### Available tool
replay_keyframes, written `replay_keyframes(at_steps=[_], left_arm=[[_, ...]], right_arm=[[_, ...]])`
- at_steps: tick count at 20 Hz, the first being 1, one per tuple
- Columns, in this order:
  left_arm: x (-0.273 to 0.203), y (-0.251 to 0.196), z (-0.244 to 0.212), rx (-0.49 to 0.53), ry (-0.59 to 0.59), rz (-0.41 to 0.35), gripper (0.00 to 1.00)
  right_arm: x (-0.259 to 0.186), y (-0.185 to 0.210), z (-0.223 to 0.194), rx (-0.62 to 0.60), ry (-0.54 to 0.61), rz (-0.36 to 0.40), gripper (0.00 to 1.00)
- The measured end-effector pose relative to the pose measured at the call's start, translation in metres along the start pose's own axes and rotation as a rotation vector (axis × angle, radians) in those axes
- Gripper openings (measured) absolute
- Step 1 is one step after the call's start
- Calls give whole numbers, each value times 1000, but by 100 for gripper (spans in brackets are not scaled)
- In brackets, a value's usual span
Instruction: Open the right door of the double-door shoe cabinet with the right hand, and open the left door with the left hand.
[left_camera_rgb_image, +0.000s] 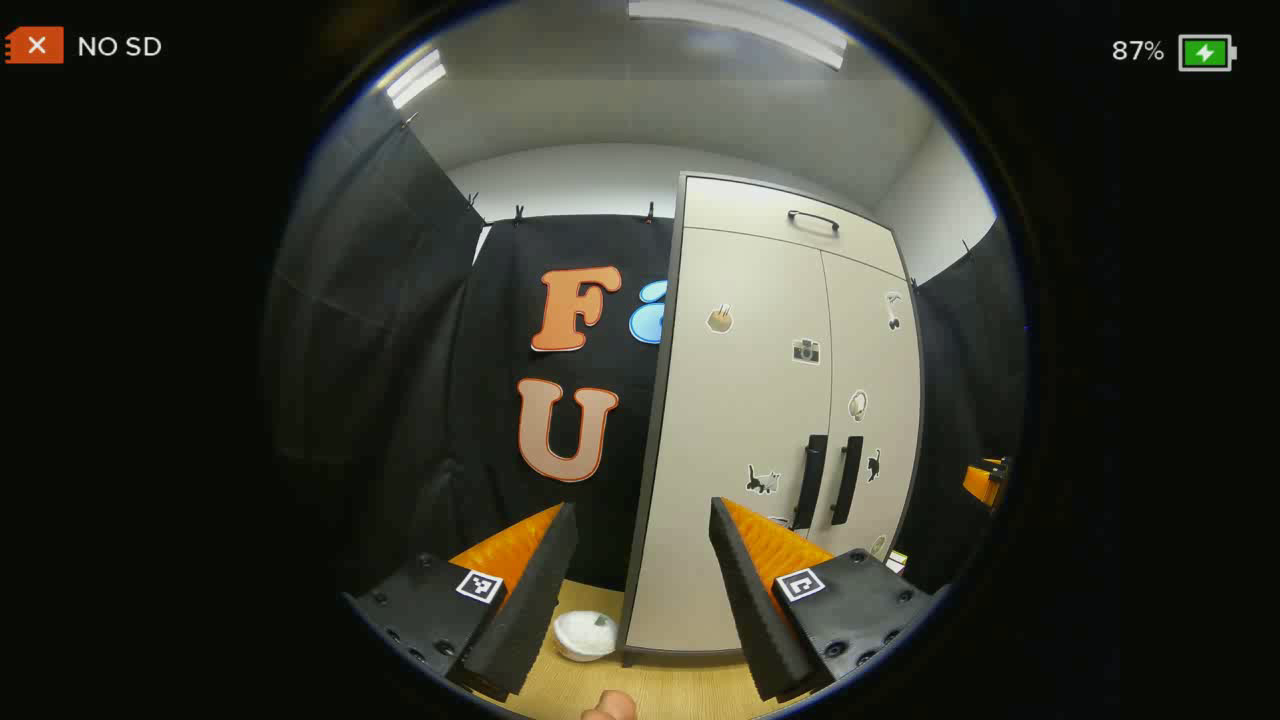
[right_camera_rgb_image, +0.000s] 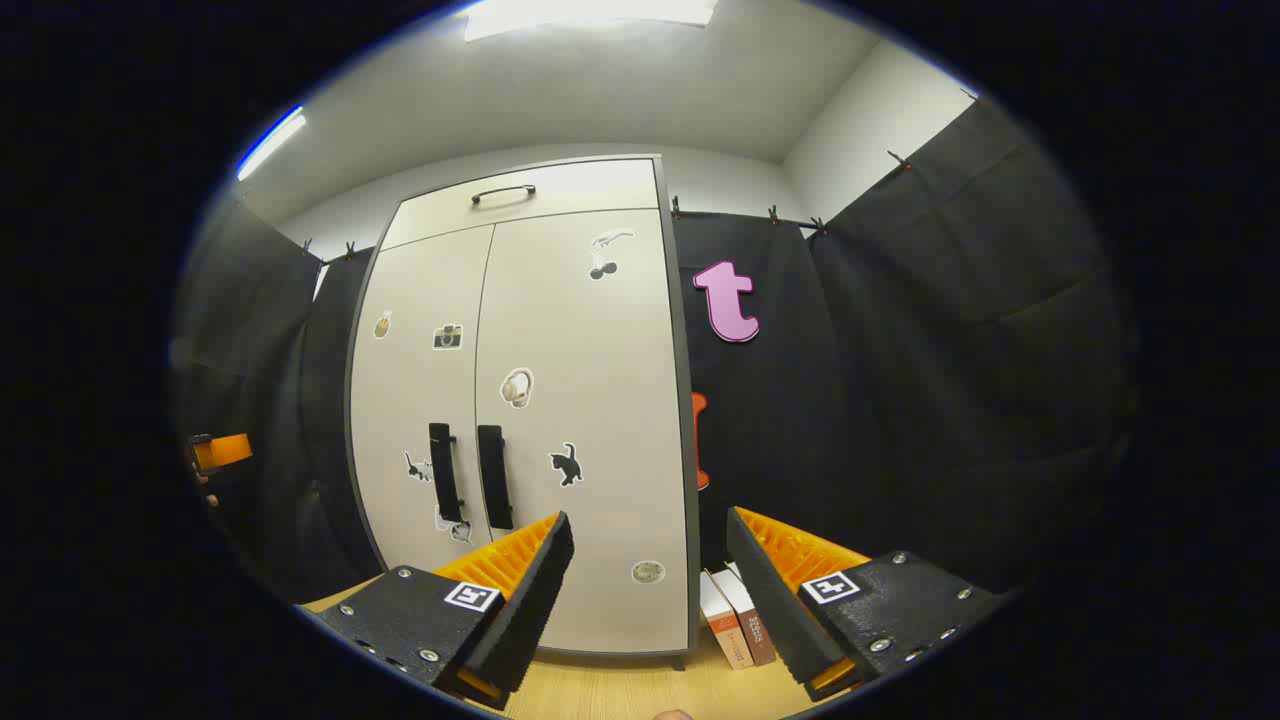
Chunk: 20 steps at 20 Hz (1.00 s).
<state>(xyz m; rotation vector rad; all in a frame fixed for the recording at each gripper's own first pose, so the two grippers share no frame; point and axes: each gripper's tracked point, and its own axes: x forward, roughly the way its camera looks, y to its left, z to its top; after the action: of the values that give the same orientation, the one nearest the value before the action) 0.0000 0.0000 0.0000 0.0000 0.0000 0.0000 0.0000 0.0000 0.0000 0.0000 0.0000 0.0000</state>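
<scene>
A tall beige shoe cabinet (left_camera_rgb_image: 740, 420) (right_camera_rgb_image: 560, 350) stands ahead with both doors closed. Two dark vertical handles sit side by side at the centre seam: the left door's handle (left_camera_rgb_image: 812, 481) (right_camera_rgb_image: 443, 471) and the right door's handle (left_camera_rgb_image: 847, 479) (right_camera_rgb_image: 495, 476). Small stickers dot both doors. My left gripper (left_camera_rgb_image: 640, 520) is open, held well short of the cabinet and off to its left. My right gripper (right_camera_rgb_image: 648, 528) is open too, away from the cabinet and pointing at the right door's lower right part. The other gripper peeks in at the far edge of each view (left_camera_rgb_image: 985, 482) (right_camera_rgb_image: 220, 450).
A drawer front with a dark handle (left_camera_rgb_image: 813, 222) (right_camera_rgb_image: 503, 191) tops the cabinet. A white bowl (left_camera_rgb_image: 584, 634) lies on the wooden floor left of the cabinet. Two books (right_camera_rgb_image: 738, 620) lean beside its right side. Black cloth walls close the booth on both sides.
</scene>
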Motion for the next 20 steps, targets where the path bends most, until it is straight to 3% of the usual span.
replay_keyframes(at_steps=[1,20], left_arm=[[-1,0,0,-3,2,-2,81],[-16,12,9,23,-12,31,81]], right_arm=[[-1,2,0,-1,-1,4,94],[-8,17,-6,-8,7,34,94]])
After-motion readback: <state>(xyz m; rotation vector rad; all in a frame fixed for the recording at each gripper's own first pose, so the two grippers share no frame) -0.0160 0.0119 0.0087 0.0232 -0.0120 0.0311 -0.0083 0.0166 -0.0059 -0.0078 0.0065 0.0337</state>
